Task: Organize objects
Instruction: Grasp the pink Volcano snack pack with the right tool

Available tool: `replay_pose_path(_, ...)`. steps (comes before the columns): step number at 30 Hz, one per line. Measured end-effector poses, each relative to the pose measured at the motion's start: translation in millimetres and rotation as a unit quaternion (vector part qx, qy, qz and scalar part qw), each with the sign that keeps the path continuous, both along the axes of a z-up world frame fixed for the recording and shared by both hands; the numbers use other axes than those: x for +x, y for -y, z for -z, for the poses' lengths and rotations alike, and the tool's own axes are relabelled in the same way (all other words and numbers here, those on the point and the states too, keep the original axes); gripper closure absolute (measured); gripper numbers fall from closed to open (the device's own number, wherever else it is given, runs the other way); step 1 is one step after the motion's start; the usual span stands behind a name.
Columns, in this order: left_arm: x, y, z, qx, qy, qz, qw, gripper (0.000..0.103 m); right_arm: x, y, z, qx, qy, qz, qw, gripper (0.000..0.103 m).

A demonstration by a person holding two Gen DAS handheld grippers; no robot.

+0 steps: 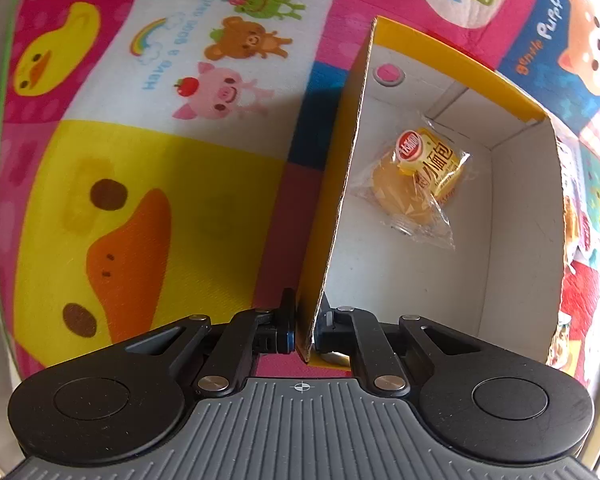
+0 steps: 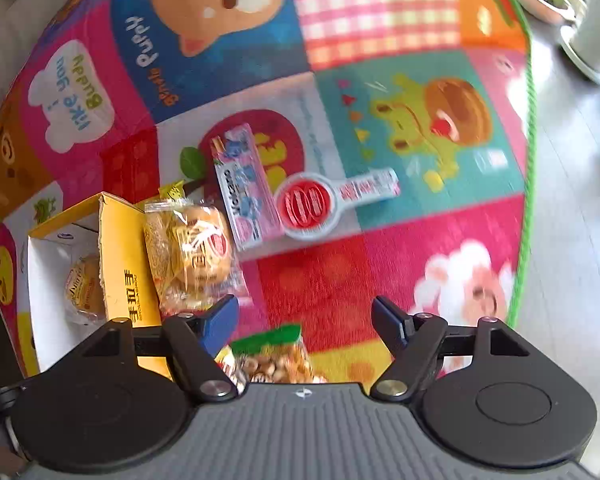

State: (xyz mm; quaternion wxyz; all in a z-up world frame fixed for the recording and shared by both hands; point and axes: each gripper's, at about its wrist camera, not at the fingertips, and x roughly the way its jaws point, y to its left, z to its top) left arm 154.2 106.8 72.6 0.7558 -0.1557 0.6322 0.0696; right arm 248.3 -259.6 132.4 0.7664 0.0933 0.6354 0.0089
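Observation:
My left gripper point(image 1: 305, 330) is shut on the near wall of a yellow cardboard box point(image 1: 342, 184) that stands on the play mat. One wrapped bread bun point(image 1: 418, 184) lies inside the box on its white floor. In the right wrist view the same box point(image 2: 128, 256) is at the left, with the bun point(image 2: 85, 285) inside. My right gripper point(image 2: 305, 316) is open and empty above the mat. A pile of wrapped buns point(image 2: 194, 254) lies against the box's outer wall. A green-topped snack bag point(image 2: 274, 354) lies just below the open jaws.
A pink Volcano packet point(image 2: 247, 188) and a white and red round-headed pack point(image 2: 324, 200) lie further out on the colourful cartoon mat point(image 2: 420, 264). The mat's green edge point(image 2: 526, 168) meets grey floor at the right, where a white pot point(image 2: 592, 36) stands.

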Motion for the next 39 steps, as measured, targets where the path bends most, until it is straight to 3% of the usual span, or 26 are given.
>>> replay_pose_path(3, -2, 2, -2, 0.013, -0.001, -0.013, 0.9998, 0.093, 44, -18, 19, 0.002, 0.006, -0.067, 0.998, 0.031)
replay_pose_path(8, -6, 4, -6, 0.016, 0.005, -0.039, 0.9991, 0.093, 97, -52, 57, 0.019, -0.001, -0.118, 0.993, 0.035)
replay_pose_path(12, -8, 7, -8, 0.012, 0.004, -0.05, 0.9987, 0.093, 114, -71, 88, -0.021, -0.02, -0.136, 0.99, 0.051)
replay_pose_path(16, -5, 10, -8, 0.006, 0.005, -0.057, 0.9983, 0.093, 111, -68, 87, -0.018, -0.027, -0.134, 0.99, 0.06)
replay_pose_path(21, 5, 19, -10, 0.006, 0.011, -0.026, 0.9996, 0.093, 84, -50, 59, -0.008, -0.016, -0.139, 0.99, 0.06)
replay_pose_path(29, 2, 18, -13, -0.007, 0.004, 0.03, 0.9995, 0.093, -5, -18, 14, 0.012, -0.032, -0.071, 0.997, 0.06)
replay_pose_path(39, -6, 11, -9, -0.037, 0.02, 0.104, 0.9937, 0.092, -128, -82, -32, 0.03, -0.065, -0.031, 0.997, 0.06)
